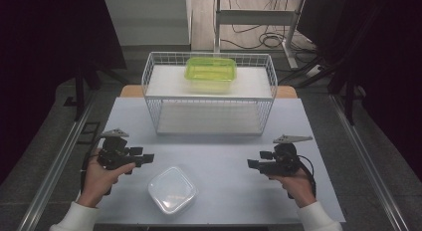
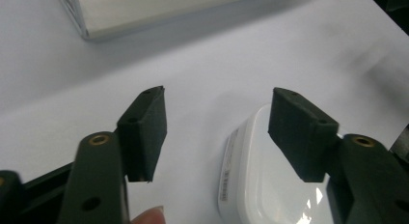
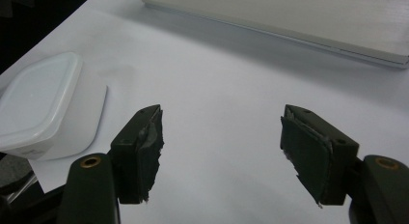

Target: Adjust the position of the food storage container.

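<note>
High view: white lidded box (image 1: 172, 189) sits on bench (image 1: 224, 156) front edge, just beside left gripper (image 1: 144, 159). Left fingers (image 2: 144, 132) apart, box below them, untouched. Right gripper (image 1: 253, 164) fingers apart w/ nothing between.

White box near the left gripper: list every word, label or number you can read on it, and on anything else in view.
White box: a strip label runs along its side, print too blurred to read.
Green box in the wire rack: no text visible.
Table: no text visible.
</note>
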A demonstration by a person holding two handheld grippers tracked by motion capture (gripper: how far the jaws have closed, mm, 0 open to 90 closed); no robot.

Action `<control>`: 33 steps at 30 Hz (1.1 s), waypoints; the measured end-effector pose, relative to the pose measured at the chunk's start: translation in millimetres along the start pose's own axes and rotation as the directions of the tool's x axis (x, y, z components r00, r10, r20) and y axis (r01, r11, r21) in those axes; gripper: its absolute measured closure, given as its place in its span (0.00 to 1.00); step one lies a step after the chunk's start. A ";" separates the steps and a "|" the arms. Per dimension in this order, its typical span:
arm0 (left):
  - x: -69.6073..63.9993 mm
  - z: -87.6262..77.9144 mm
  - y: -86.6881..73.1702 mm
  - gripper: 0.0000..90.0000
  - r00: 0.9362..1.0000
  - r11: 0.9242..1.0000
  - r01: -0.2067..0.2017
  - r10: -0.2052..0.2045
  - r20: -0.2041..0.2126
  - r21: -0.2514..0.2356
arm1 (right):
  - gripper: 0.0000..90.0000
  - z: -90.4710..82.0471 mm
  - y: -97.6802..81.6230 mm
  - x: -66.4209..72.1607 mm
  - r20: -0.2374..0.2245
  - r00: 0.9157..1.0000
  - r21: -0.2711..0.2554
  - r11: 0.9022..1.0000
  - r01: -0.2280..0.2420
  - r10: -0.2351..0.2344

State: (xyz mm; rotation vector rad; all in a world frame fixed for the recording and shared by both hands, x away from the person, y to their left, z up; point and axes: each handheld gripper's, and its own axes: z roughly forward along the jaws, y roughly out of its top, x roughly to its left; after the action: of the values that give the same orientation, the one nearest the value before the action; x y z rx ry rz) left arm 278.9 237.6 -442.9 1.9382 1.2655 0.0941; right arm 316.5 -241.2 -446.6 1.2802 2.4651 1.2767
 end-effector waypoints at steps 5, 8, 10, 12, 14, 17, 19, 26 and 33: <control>-1.1 -1.2 -2.8 0.54 1.000 1.000 -0.008 0.008 0.016 0.013 | 0.35 2.7 0.9 -2.9 0.008 1.000 0.005 1.000 -0.008 0.008; -4.2 -1.9 -4.4 0.61 0.999 0.999 -0.022 0.022 0.029 0.023 | 0.35 5.4 1.0 -3.0 0.010 1.000 0.015 1.000 -0.009 0.008; -6.4 -2.0 -6.7 0.67 0.999 0.999 -0.030 0.029 0.040 0.034 | 0.35 7.1 0.9 -2.5 0.010 1.000 0.023 1.000 -0.008 0.008; -8.3 -0.4 -11.6 0.76 0.998 0.998 -0.040 0.038 0.048 0.054 | 0.35 8.5 0.5 -2.1 0.010 1.000 0.029 1.000 -0.003 0.003; -10.2 0.6 -17.1 0.83 0.997 0.997 -0.044 0.040 0.060 0.068 | 0.35 9.4 0.1 -2.1 0.013 1.000 0.033 0.999 -0.002 0.001; -15.2 -3.0 -23.9 0.92 0.993 0.994 -0.080 0.073 0.097 0.073 | 0.35 9.5 -0.5 -2.6 0.016 1.000 0.037 0.999 -0.005 0.004; -20.6 -3.7 -28.2 0.95 0.988 0.990 -0.110 0.100 0.119 0.085 | 0.35 9.6 -0.9 -2.8 0.016 1.000 0.037 0.999 -0.008 0.007; -40.9 -4.6 -46.5 0.99 0.971 0.968 -0.198 0.172 0.168 0.153 | 0.35 9.0 -2.0 -3.9 0.023 1.000 0.036 0.999 -0.019 0.018; -61.2 -3.6 -68.0 0.99 0.965 0.938 -0.245 0.211 0.156 0.244 | 0.35 9.8 -2.2 -4.6 0.027 0.999 0.040 0.999 -0.028 0.027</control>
State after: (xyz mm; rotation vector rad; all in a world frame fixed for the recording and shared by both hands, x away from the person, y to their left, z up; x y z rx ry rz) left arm 196.8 202.9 -463.8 2.2764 1.0039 -0.0841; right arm 322.1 -238.8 -455.8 1.3365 2.4756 1.2143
